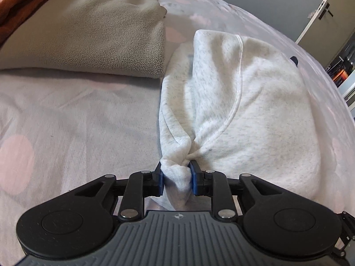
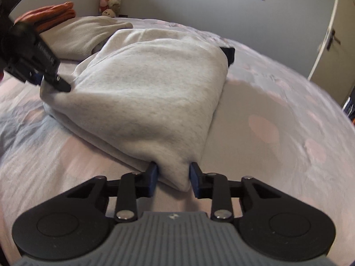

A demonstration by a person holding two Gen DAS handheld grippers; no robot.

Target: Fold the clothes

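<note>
A light grey sweatshirt (image 1: 255,102) lies folded over on the bed, also in the right wrist view (image 2: 150,93). My left gripper (image 1: 176,178) is shut on a bunched corner of it at its near left edge. It shows at the left of the right wrist view (image 2: 53,82), pinching that corner. My right gripper (image 2: 173,178) is shut on the sweatshirt's other near corner. A dark blue cuff or trim (image 2: 228,54) sticks out at the far right side.
A folded beige fleece (image 1: 93,35) lies behind the sweatshirt to the left, with an orange folded garment (image 2: 51,13) beyond it. The bedsheet (image 1: 66,122) is pale with pink spots. A door (image 2: 332,37) stands at the right.
</note>
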